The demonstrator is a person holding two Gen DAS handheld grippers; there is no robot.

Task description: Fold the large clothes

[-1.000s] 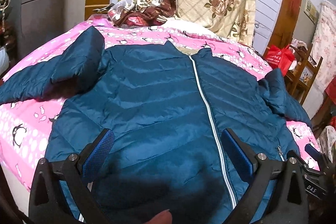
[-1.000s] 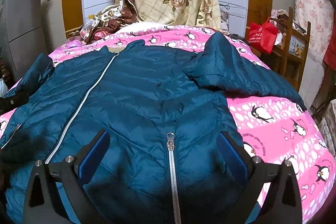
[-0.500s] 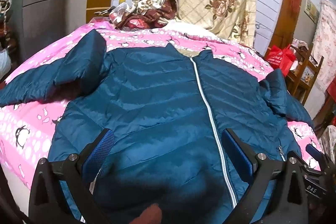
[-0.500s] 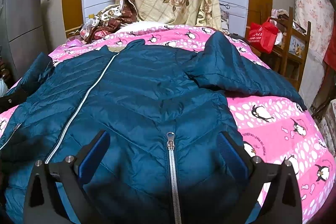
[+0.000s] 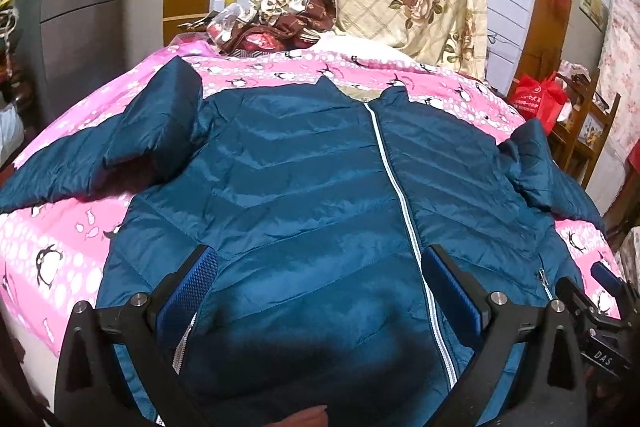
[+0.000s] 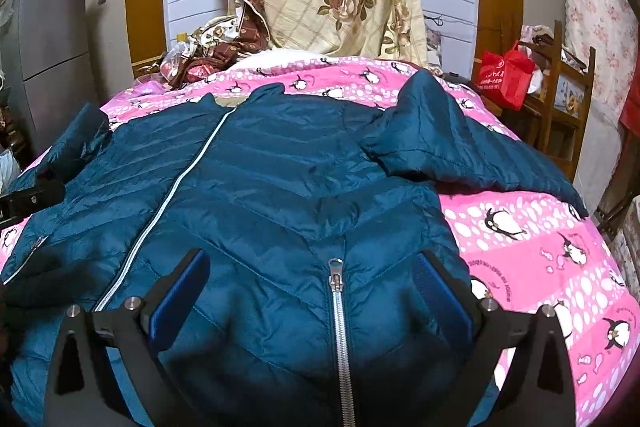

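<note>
Left gripper (image 5: 318,281): jaws spread wide, holding nothing, poised over the jacket's lower front beside the main zipper (image 5: 394,187).
Right gripper (image 6: 310,285): jaws equally wide, empty, straddling the pocket zipper (image 6: 338,323).
Jacket (image 6: 280,195): teal quilted puffer with chevron stitching, glossy shell, lying front-up and zipped on the bedspread (image 6: 532,255), sleeves splayed.
Bedspread: pink, penguin-printed.
Change: the left view has drawn back slightly from a second ago; the right is unchanged.
</note>
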